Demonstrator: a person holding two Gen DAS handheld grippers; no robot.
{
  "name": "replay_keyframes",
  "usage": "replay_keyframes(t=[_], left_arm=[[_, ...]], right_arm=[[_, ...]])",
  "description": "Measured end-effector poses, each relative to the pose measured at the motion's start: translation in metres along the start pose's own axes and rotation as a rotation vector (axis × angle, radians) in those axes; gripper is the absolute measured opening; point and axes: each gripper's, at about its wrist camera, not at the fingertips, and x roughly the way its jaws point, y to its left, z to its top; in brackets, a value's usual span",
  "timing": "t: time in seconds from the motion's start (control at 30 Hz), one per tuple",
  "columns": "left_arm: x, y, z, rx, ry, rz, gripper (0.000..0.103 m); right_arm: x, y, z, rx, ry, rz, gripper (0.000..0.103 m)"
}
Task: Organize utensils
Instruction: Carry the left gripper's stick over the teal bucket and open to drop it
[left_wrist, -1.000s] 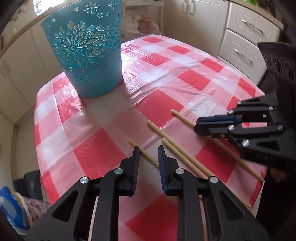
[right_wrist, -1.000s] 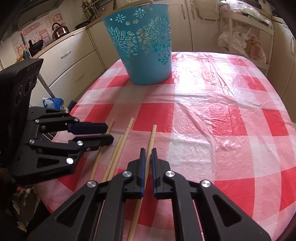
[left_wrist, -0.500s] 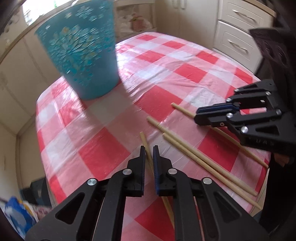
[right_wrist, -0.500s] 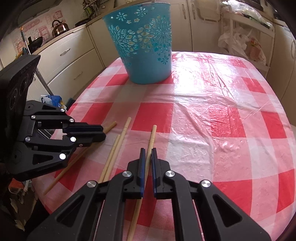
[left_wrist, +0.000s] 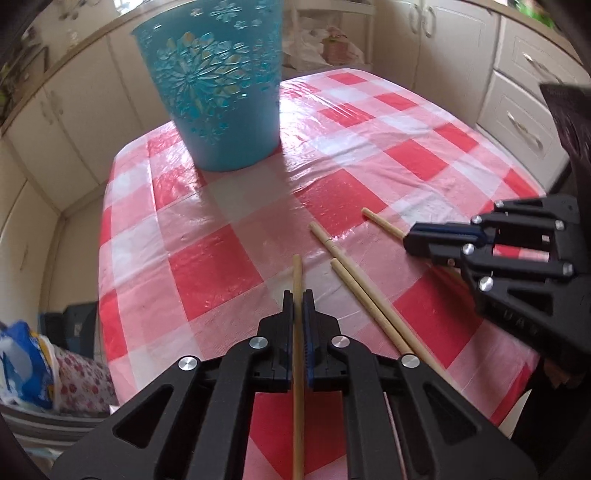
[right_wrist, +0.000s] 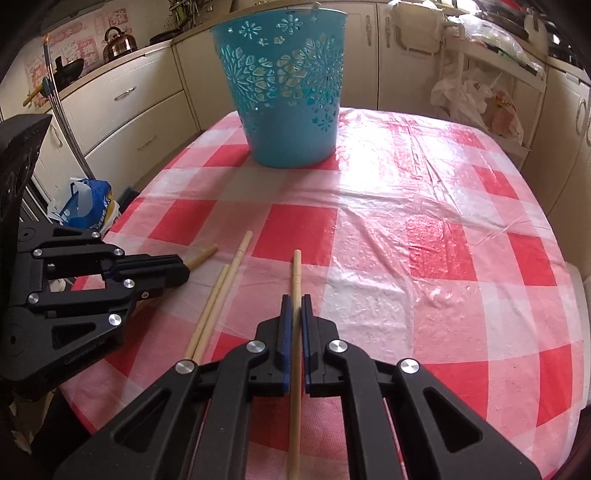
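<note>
Each gripper clamps one chopstick low in its own frame: the left gripper (left_wrist: 298, 295), whose jaws have just closed, pinches the left chopstick (left_wrist: 297, 273); the right gripper (right_wrist: 295, 299) grips the right chopstick (right_wrist: 296, 269). Two loose chopsticks (right_wrist: 216, 295) lie between them on the checked tablecloth (right_wrist: 424, 221); the bucket (right_wrist: 288, 88) stands upper centre

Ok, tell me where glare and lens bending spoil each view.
Left wrist view: white glare on the tablecloth beside the blue basket; cabinets bow at the edges, corners go black. Right wrist view: a broad shiny patch on the cloth's plastic right of the basket; counter and drawers curve; both pictures sharp.
</note>
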Motion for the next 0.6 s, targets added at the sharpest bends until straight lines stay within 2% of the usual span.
replay_keyframes(t=[0.07, 0.13, 0.17, 0.23, 0.3, 0.6], left_arm=[[-0.0004, -0.0002, -0.001, -0.007, -0.007, 0.021, 0.012], [-0.0007, -0.0004, -0.0027, -0.011, -0.02, 0.034, 0.013], [-0.0013, -0.0008, -0.0039, -0.011, -0.029, 0.039, 0.013], [-0.0019, -0.0023, -0.0045, -0.008, -0.038, 0.033, 0.005], [-0.0025, -0.0064, -0.0052, 0.001, -0.048, 0.054, 0.005], [-0.0041, -0.0069, -0.0077, -0.001, -0.066, 0.06, 0.005]], right_arm=[[0.0001, 0.0046, -0.0011, -0.024, -0.002, -0.012, 0.011], [0.0001, 0.0073, -0.0018, -0.041, -0.005, -0.027, 0.011], [0.0003, 0.0067, -0.0021, -0.04, -0.006, -0.025, 0.011], [-0.0001, 0.0048, -0.0025, -0.032, -0.008, -0.024, 0.009], [-0.0002, 0.0029, -0.0027, -0.023, -0.008, -0.017, 0.006], [-0.0009, 0.0017, -0.0022, -0.019, -0.012, -0.009, 0.006]])
